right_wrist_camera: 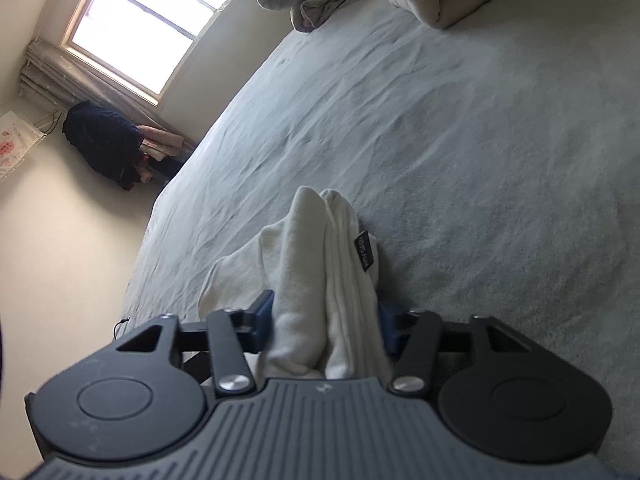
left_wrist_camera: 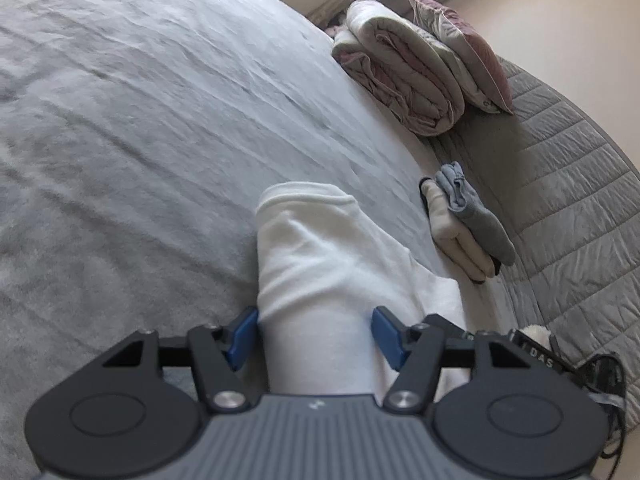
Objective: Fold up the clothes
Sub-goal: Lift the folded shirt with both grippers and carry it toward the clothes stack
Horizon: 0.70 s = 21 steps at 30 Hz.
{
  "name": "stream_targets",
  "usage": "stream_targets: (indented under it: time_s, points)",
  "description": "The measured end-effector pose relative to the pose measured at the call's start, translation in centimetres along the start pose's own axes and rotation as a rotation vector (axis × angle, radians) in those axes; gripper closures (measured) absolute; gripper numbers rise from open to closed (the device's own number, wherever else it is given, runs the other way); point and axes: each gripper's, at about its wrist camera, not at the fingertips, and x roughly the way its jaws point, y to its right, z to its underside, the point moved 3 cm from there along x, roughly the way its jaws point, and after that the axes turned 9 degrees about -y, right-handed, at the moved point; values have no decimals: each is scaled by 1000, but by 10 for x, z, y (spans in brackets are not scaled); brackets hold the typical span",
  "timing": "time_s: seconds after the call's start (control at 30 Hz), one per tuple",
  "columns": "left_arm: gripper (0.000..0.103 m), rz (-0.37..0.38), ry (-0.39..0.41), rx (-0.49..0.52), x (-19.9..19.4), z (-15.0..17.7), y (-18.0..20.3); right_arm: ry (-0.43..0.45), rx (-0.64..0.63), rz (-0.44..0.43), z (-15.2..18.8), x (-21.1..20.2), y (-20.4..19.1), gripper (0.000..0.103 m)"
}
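White garment (left_wrist_camera: 320, 280), soft, light, limp: bunched between both clenched tongs, left tongs (left_wrist_camera: 316, 338) and right tongs (right_wrist_camera: 326, 322), above the bed (left_wrist_camera: 140, 120); best gripped at its folded edges.

garment (left_wrist_camera: 320, 280) white | bedsheet (left_wrist_camera: 140, 120) grey | gripper pads (left_wrist_camera: 242, 338) blue | pillow (left_wrist_camera: 472, 40) pink

garment (left_wrist_camera: 320, 264) on bed (left_wrist_camera: 140, 140), folded stack (left_wrist_camera: 464, 220) right of it, quilt (left_wrist_camera: 404, 80) beyond

Grey-sheeted bed (right_wrist_camera: 460, 128), quilted grey headboard (left_wrist_camera: 560, 184), cream walls (right_wrist_camera: 52, 240), bright window (right_wrist_camera: 152, 20) over a radiator (right_wrist_camera: 44, 68)
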Motion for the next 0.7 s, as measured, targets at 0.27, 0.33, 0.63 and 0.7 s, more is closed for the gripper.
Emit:
stream_targets:
  time_s: [0.27,0.33,0.63,0.7]
  points:
    - [43,-8,23,-14,-1,2,0,22,-12,9,0,-1,-9,40]
    - [43,-4,32,-27,-1,3,-2,27,-14,15,-1,-5,-7,38]
    - [42,-27,50,-15,-2,7,2,22,-20,33,-2,-2,-6,35]
    - [42,-27,49,-19,-2,7,2,21,-22,38,-1,0,-7,35]
